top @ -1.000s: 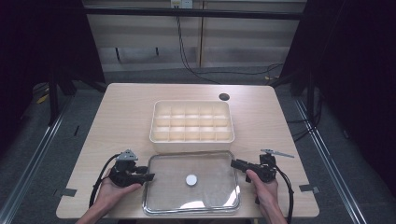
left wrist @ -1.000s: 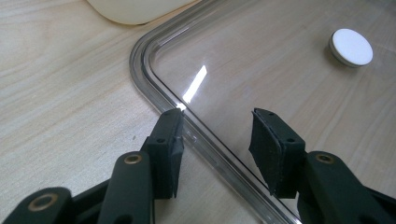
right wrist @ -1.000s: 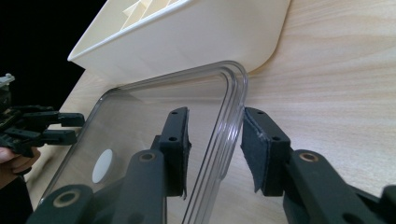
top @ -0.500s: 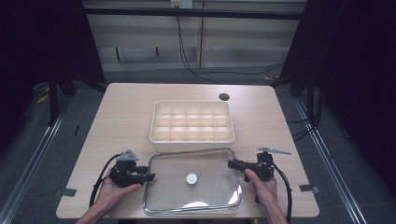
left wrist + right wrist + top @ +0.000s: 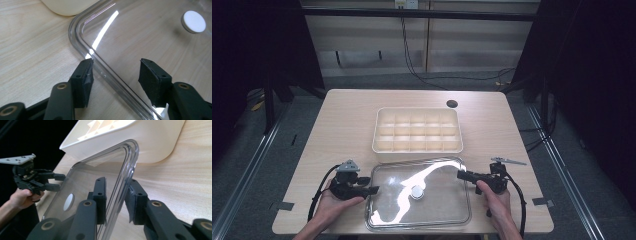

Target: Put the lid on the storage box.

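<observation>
Light wood table, round dark hole nr far right corner. Grey floor w/ metal rails both sides. Pale panel wall behind, black cables hanging. Surroundings dark.

The left tool has just been opening its jaws. They now stand wide on both sides of the clear lid's left rim and do not press on it. One jaw is over the bare table and the other is over the lid.

The right tool has just been closing its jaws. They now pinch the lid's right rim between them. In the right tool's own view that side of the lid looks lifted and tilted.

A long bright streak of light now runs across the lid. Before, the lid looked even and dull.
</observation>
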{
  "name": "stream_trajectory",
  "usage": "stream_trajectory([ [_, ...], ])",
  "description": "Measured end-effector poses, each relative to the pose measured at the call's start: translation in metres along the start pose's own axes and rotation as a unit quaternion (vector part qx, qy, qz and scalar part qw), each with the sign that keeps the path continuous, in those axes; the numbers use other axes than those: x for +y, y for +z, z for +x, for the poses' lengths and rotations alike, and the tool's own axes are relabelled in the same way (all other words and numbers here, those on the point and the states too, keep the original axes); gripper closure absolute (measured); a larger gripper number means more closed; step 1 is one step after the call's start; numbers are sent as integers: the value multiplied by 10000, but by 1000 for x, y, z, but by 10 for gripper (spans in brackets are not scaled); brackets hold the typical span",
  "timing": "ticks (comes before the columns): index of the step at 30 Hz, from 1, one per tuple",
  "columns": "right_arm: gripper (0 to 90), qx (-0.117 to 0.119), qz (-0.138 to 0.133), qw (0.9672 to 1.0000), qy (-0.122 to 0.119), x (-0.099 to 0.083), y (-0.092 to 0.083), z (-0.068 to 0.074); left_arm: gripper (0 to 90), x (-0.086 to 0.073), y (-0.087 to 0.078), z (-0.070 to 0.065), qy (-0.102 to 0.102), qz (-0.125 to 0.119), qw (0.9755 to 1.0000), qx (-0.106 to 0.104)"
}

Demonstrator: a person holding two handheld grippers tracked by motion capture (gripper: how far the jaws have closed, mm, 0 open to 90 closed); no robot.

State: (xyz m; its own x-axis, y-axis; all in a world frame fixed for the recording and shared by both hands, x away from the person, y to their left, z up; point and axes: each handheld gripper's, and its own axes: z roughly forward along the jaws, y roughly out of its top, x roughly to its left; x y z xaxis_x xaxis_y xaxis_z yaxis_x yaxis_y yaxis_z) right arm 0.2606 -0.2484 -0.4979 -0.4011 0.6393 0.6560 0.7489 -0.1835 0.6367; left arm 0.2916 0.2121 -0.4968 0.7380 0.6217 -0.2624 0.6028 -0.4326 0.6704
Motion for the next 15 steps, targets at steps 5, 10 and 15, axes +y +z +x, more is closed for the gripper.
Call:
stream_trajectory([
  [5,737,0,-74,10000,-10,1,-3,0,360,0,0,3,-144,-42,9999,-78],
  [10,739,2,-74,10000,-58,1,-3,0,347,1,1,6,-261,-87,9994,-186],
  [15,739,25,-92,9999,-87,2,-4,1,364,2,1,8,-377,-115,9988,-298],
])
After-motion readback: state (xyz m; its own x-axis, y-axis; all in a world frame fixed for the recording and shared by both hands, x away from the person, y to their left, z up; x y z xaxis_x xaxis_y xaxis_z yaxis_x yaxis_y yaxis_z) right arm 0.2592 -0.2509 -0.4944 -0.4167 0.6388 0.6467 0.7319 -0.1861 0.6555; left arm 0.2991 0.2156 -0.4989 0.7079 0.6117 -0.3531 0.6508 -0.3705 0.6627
